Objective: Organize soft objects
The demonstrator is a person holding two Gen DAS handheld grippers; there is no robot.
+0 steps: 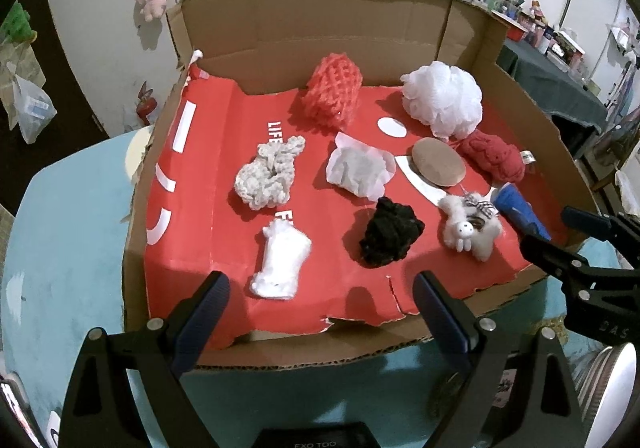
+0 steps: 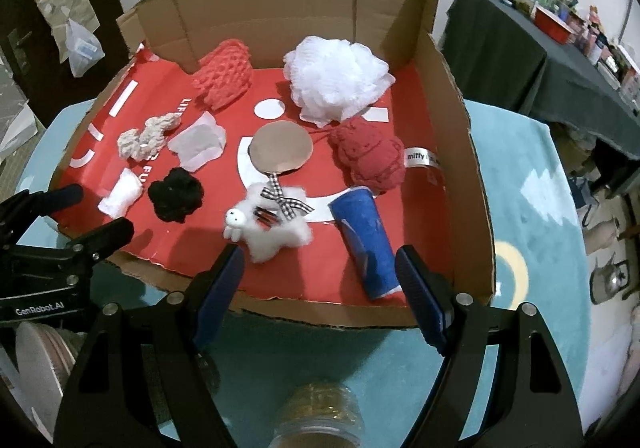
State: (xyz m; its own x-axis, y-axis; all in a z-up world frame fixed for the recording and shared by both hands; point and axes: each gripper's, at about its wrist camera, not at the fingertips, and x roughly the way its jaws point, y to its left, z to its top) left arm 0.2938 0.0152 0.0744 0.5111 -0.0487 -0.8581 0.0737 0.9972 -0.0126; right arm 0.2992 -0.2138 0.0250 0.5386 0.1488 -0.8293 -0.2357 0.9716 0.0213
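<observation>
we see both claws standing wide open and holding nothing: the left claw (image 1: 322, 298) and right claw (image 2: 320, 272) hover at the near edge of the cardboard tray (image 2: 468, 152) on the desk (image 2: 532, 176), where the soft objects lie apart, among them a white mesh pouf (image 2: 336, 82) and black scrunchie (image 2: 175, 195).

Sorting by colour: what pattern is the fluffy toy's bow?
Black-and-white check bow, clearest in the right wrist view.

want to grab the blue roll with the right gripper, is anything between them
Nothing visible blocks it. The right gripper hangs open at the near edge of the cardboard tray, and the blue roll lies just ahead, towards its right-hand jaw. The fluffy white toy sits to the roll's left, apart from it.
</observation>
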